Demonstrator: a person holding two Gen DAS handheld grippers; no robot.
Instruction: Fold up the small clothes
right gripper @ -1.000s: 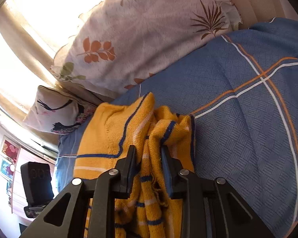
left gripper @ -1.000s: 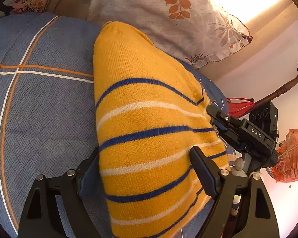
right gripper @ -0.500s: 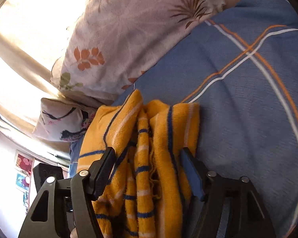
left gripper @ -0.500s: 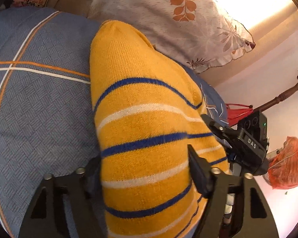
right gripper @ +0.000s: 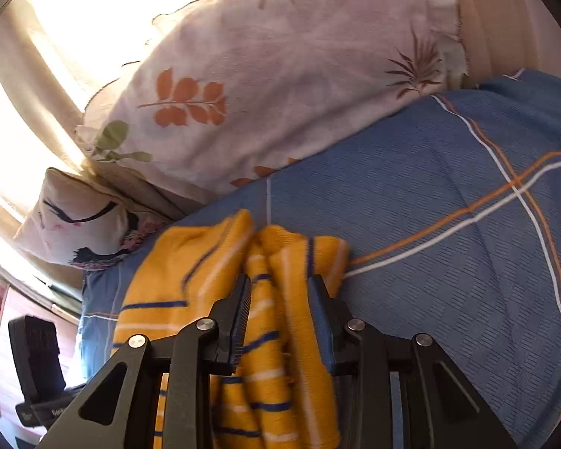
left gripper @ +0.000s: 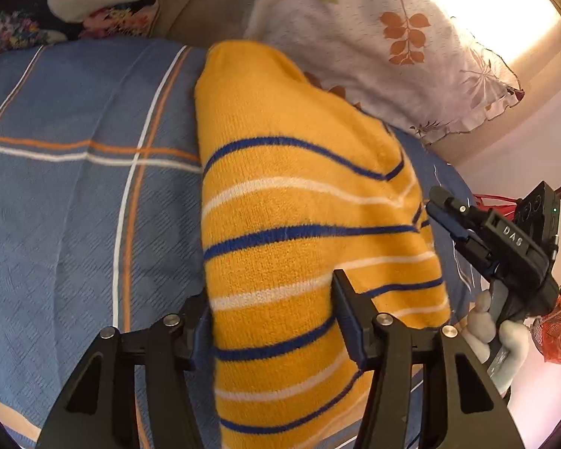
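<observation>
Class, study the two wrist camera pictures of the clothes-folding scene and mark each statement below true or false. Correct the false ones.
1. The garment is yellow with blue and white stripes. True: the yellow sweater shows both stripe colours.
2. The sweater lies on a wooden table. False: it lies on a blue bedspread with orange and white lines.
3. A pillow printed with orange leaves lies behind the sweater. True: the leaf-print pillow is beyond it.
4. Nothing is between the left gripper's jaws. False: the left gripper has sweater fabric between its closing jaws.
5. The right gripper has bunched sweater fabric between its jaws. True.
</observation>
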